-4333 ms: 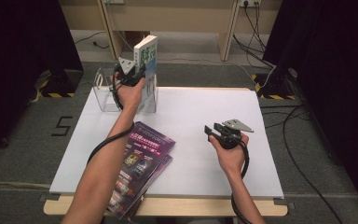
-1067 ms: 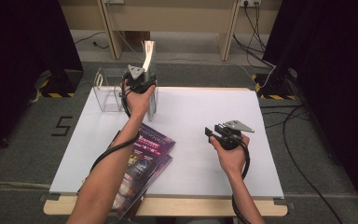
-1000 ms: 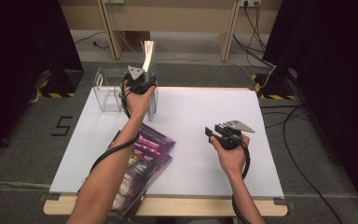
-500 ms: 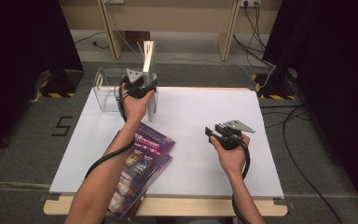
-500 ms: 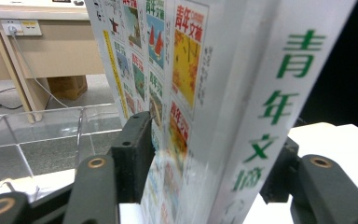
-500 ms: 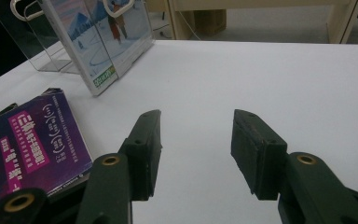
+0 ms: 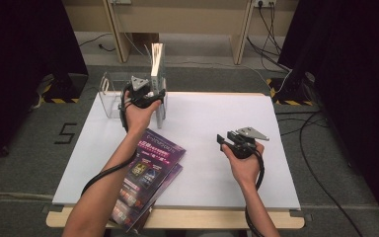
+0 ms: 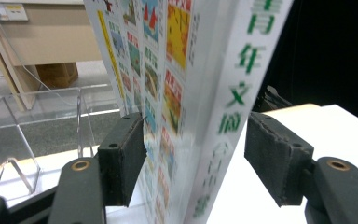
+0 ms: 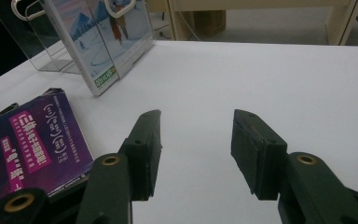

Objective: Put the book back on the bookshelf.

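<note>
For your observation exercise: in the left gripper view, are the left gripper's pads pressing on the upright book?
No: the left gripper has just been opening, and gaps show between its pads and the book standing between them.

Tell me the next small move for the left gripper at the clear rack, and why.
Probably draw the left gripper straight back toward the person. Its jaws have just been opening, and in the left gripper view the pads stand off both faces of the upright magazine, which stands in the clear rack. The purple magazines lie on the table, likely next.
</note>
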Demonstrator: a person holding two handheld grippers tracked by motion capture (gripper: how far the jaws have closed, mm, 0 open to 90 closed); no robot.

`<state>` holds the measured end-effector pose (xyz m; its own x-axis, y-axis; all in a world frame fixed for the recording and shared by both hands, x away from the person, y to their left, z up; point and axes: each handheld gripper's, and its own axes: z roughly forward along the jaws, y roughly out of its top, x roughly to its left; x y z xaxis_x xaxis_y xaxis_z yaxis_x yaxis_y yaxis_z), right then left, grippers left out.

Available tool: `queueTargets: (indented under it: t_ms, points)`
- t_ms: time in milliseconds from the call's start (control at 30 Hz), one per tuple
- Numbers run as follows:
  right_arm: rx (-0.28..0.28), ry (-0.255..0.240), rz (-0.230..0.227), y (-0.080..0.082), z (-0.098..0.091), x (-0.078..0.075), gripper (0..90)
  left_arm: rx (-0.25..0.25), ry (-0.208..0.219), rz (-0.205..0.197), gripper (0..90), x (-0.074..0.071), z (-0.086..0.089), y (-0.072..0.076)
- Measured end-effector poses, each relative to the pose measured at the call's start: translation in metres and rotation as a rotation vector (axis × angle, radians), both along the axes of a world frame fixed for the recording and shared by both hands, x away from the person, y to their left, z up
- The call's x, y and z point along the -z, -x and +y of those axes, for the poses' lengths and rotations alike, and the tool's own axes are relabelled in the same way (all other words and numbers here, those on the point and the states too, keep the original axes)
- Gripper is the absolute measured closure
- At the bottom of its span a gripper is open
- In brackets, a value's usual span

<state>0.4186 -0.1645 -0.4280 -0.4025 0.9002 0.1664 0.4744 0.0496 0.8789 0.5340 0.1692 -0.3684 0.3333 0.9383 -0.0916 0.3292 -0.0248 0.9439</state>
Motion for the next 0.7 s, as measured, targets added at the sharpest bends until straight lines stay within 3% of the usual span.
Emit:
queueTargets:
  t_ms: [233, 533, 700]
  points:
    - [-0.009, 0.007, 0.002, 0.001, 0.003, 0.000, 53.1, 0.019, 0.011, 0.030, 36.2, 0.004, 0.010, 0.012]
    - [-0.014, 0.007, -0.002, 0.002, 0.006, -0.003, 53.1, 0.032, -0.015, 0.058, 36.0, 0.012, 0.024, 0.027]
    - [-0.016, 0.000, 0.004, 0.003, 0.008, -0.004, 53.9, 0.042, -0.007, 0.081, 36.4, 0.016, 0.031, 0.033]
